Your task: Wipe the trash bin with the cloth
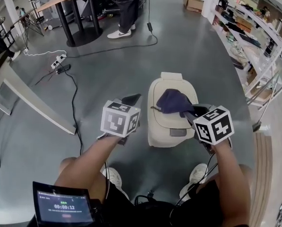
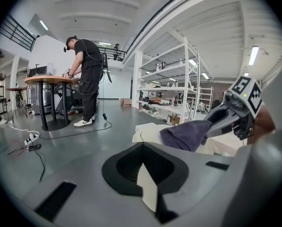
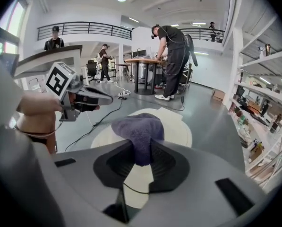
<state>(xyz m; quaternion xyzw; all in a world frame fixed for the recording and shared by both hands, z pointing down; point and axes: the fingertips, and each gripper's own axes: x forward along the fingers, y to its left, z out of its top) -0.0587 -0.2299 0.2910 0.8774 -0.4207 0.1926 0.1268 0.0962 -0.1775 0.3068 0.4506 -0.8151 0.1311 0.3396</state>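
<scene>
Head cam sits high, aimed steeply down at the trash bin on the floor. Left gripper cam rides low and close, looking across the bin toward the shelving. Right gripper cam looks back across it from the other side. I get bin and cloth in all three. Both gripper cams catch the person at the far table.

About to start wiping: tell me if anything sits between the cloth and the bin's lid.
Nothing visible does. The cloth, clamped in the right gripper, lies directly over the trash bin lid and seems to rest on it. The left gripper is beside the bin, apart from the cloth.
</scene>
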